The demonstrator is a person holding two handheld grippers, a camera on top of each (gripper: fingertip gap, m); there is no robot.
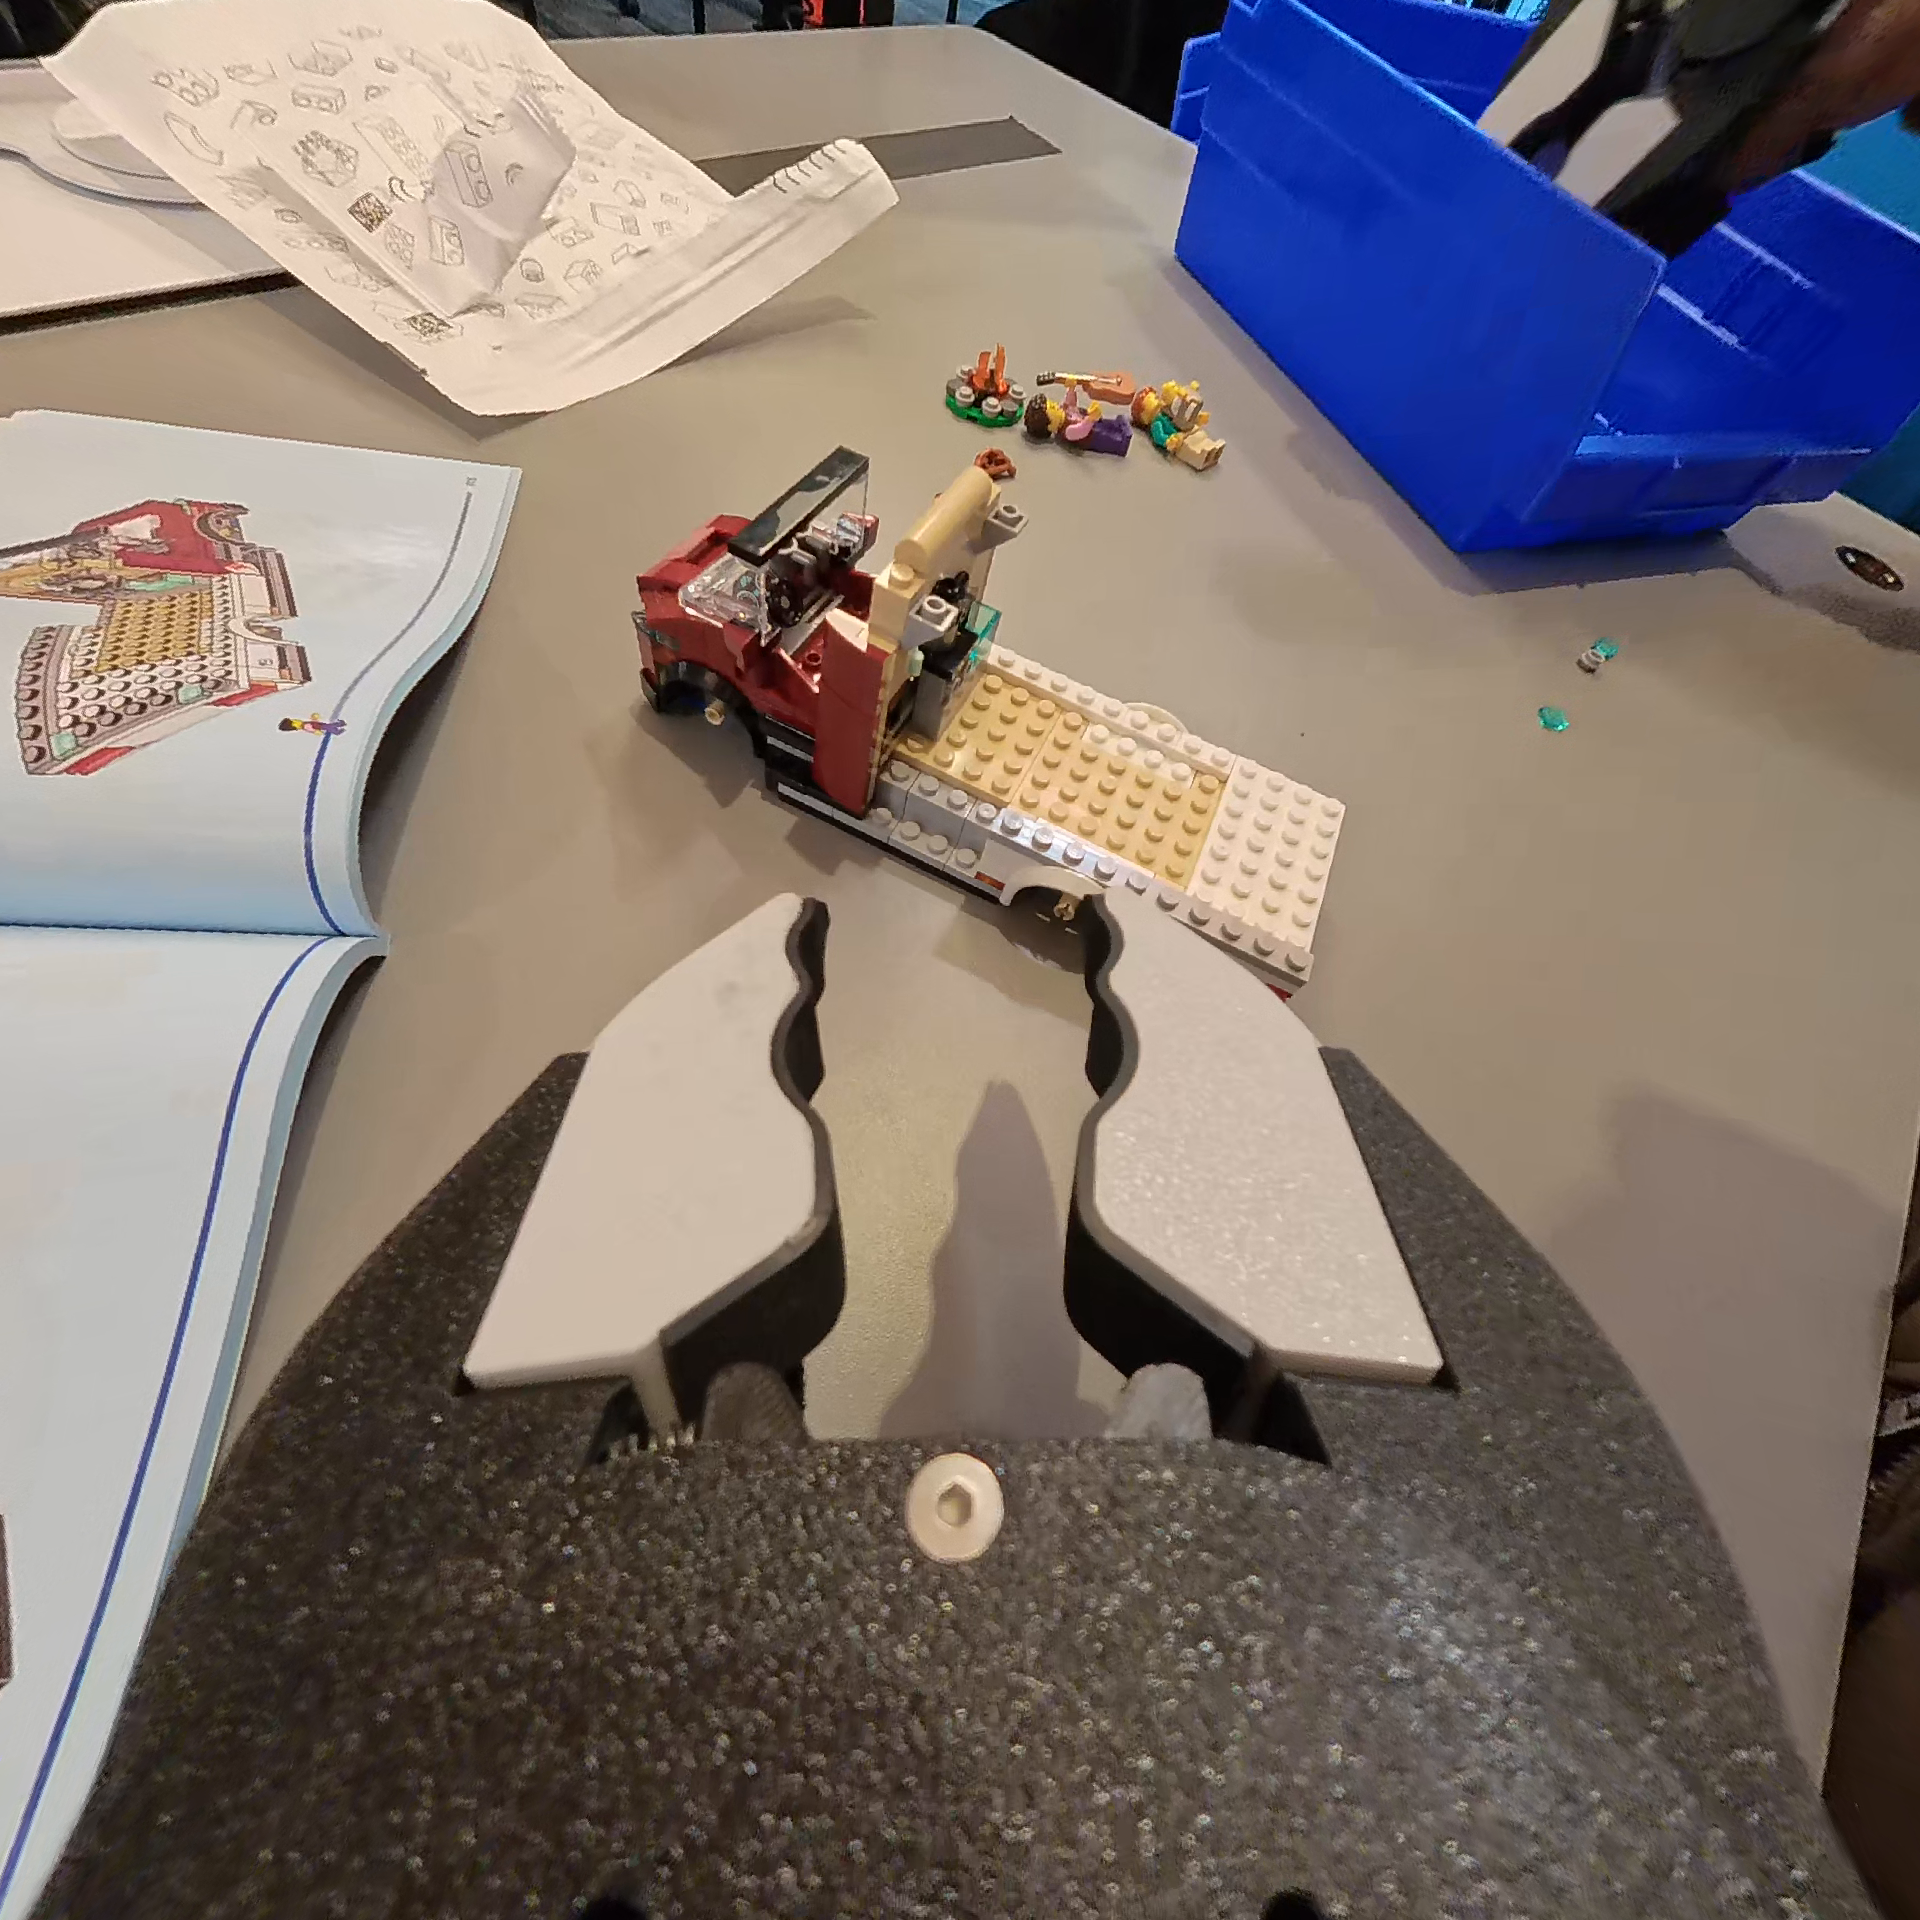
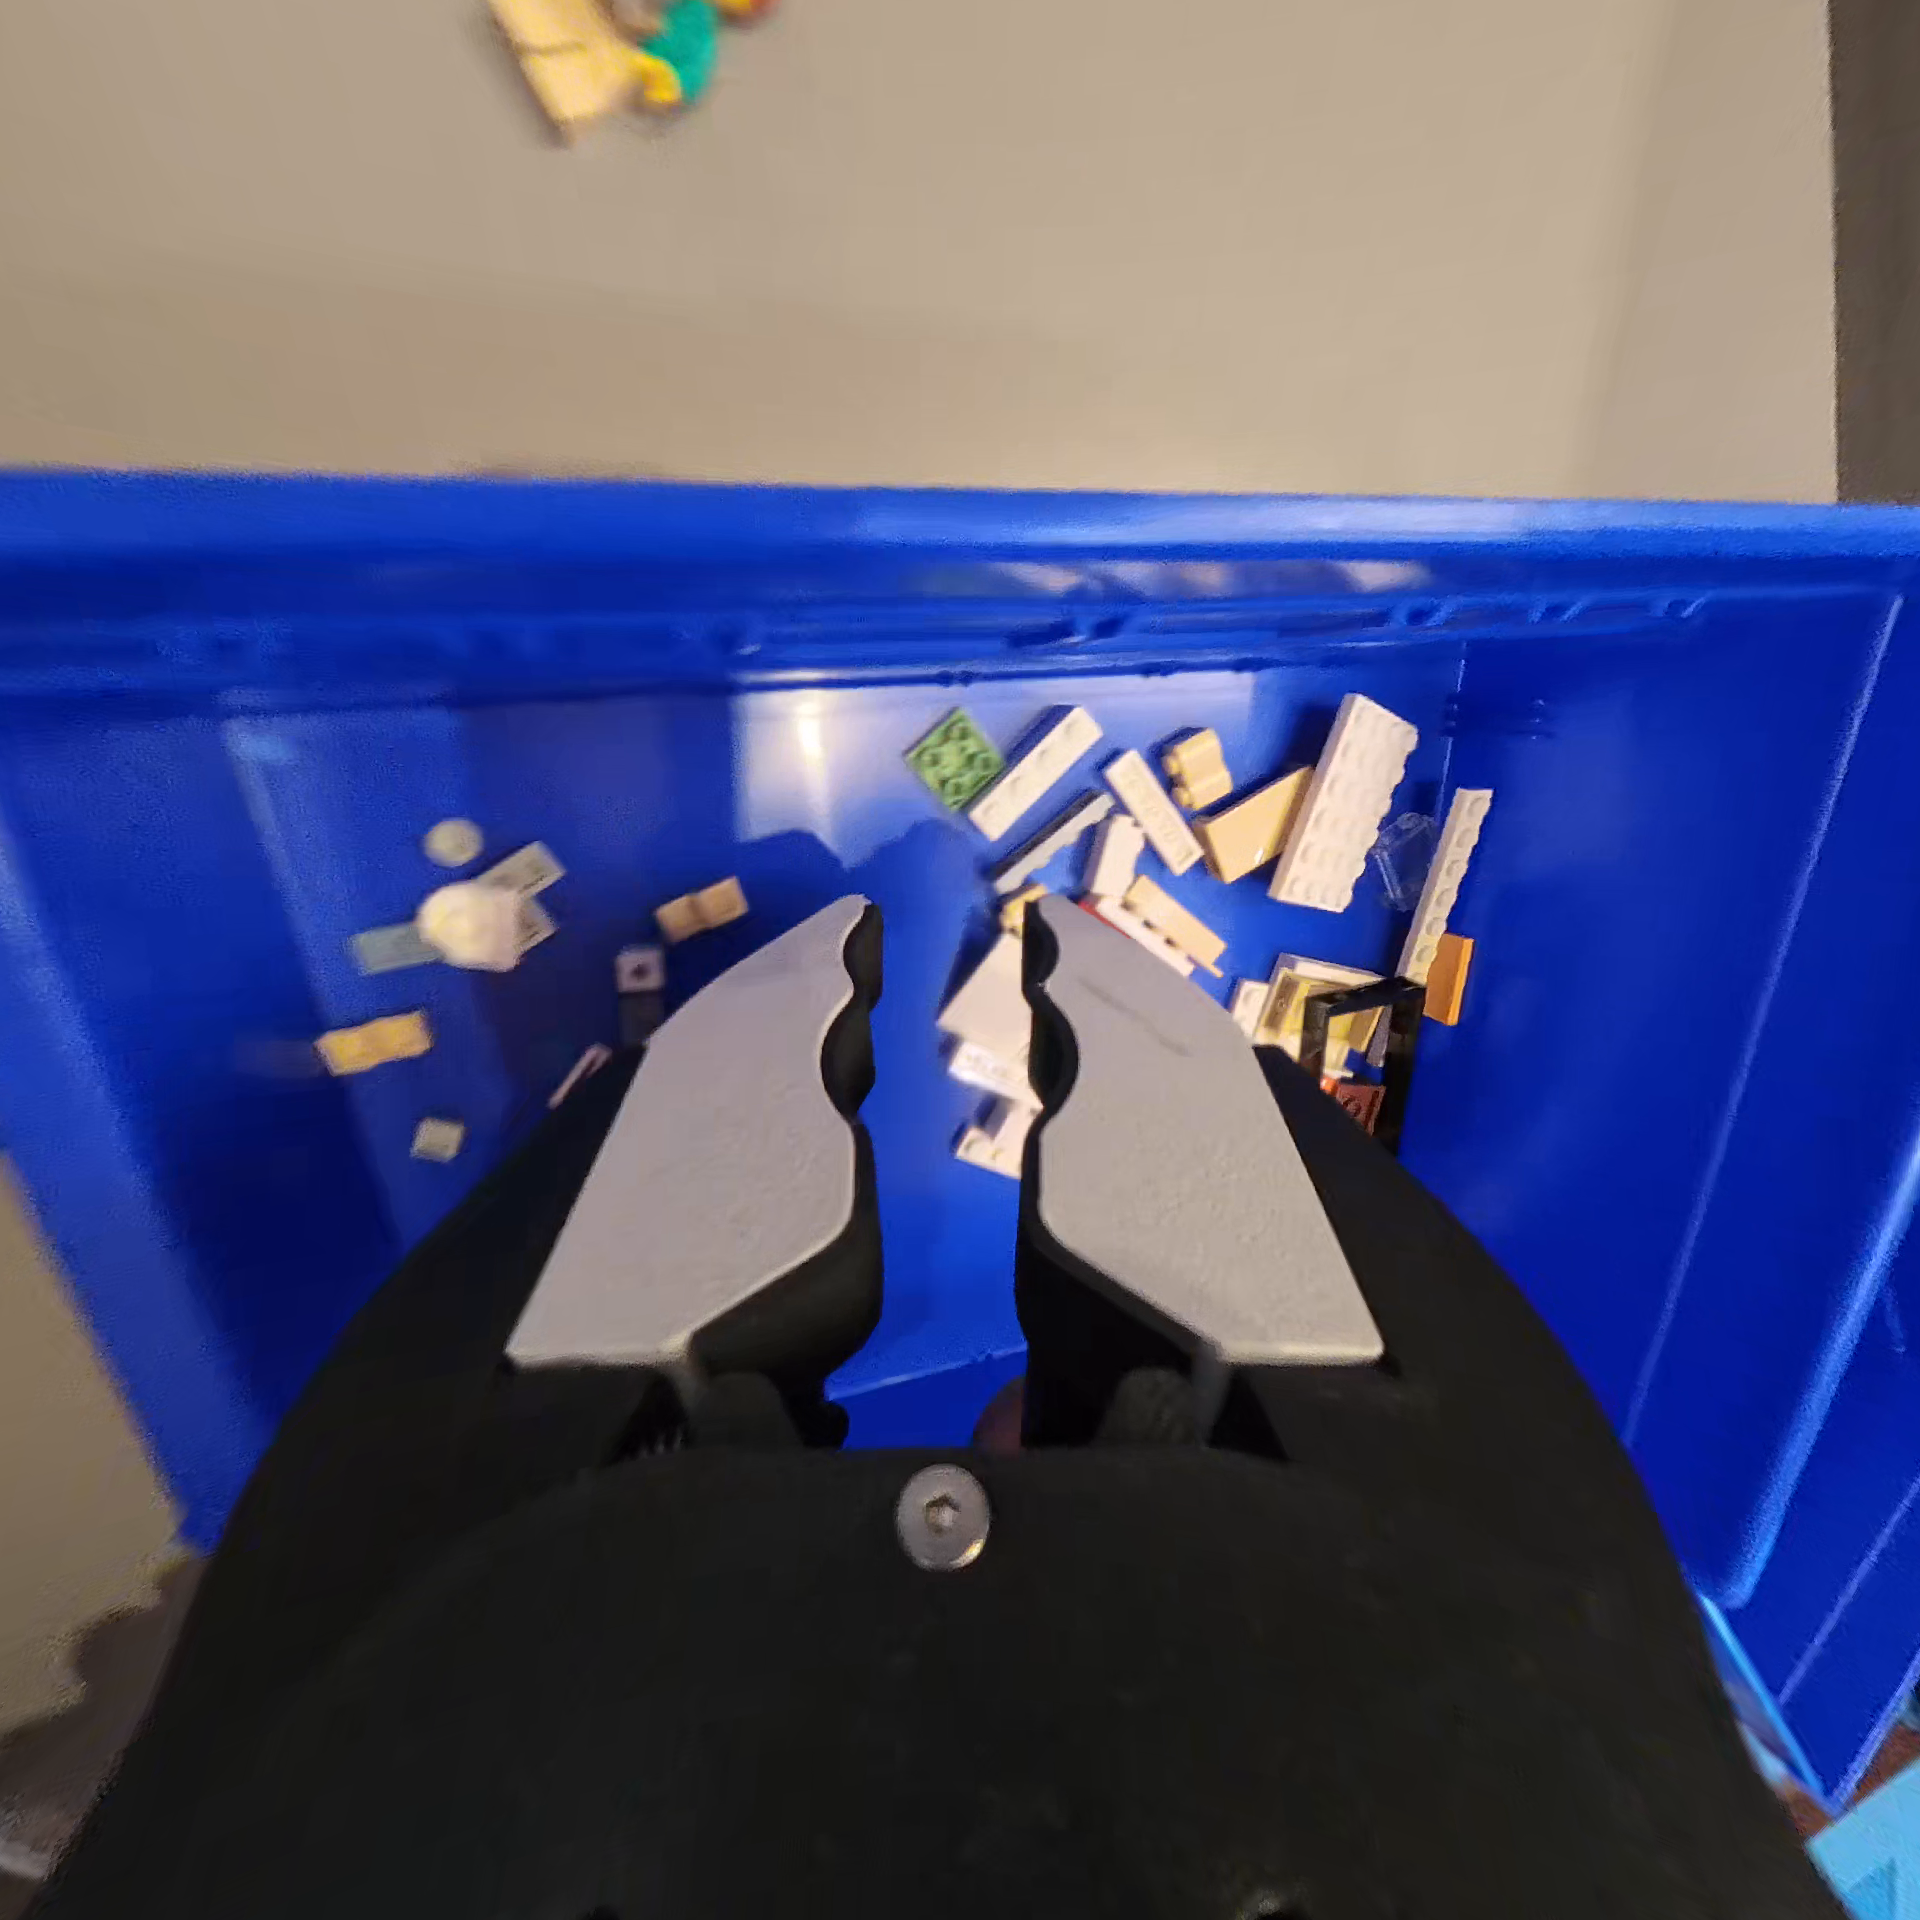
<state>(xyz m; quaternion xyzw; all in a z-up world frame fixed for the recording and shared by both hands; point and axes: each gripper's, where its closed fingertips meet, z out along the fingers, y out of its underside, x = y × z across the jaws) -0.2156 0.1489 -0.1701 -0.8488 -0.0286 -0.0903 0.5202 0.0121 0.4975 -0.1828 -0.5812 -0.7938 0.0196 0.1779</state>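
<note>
The left gripper (image 1: 956,935) hovers with jaws apart and bare, just above a grey table (image 1: 1455,935), its right fingertip close beside a part-built toy brick truck (image 1: 966,717). An open instruction booklet (image 1: 208,779) lies to the left, small toy figures (image 1: 1091,410) beyond. The right gripper (image 2: 951,925) reaches into a blue bin (image 2: 312,582), jaws narrowly apart, gripping nothing, over loose white and tan bricks (image 2: 1247,821).
</note>
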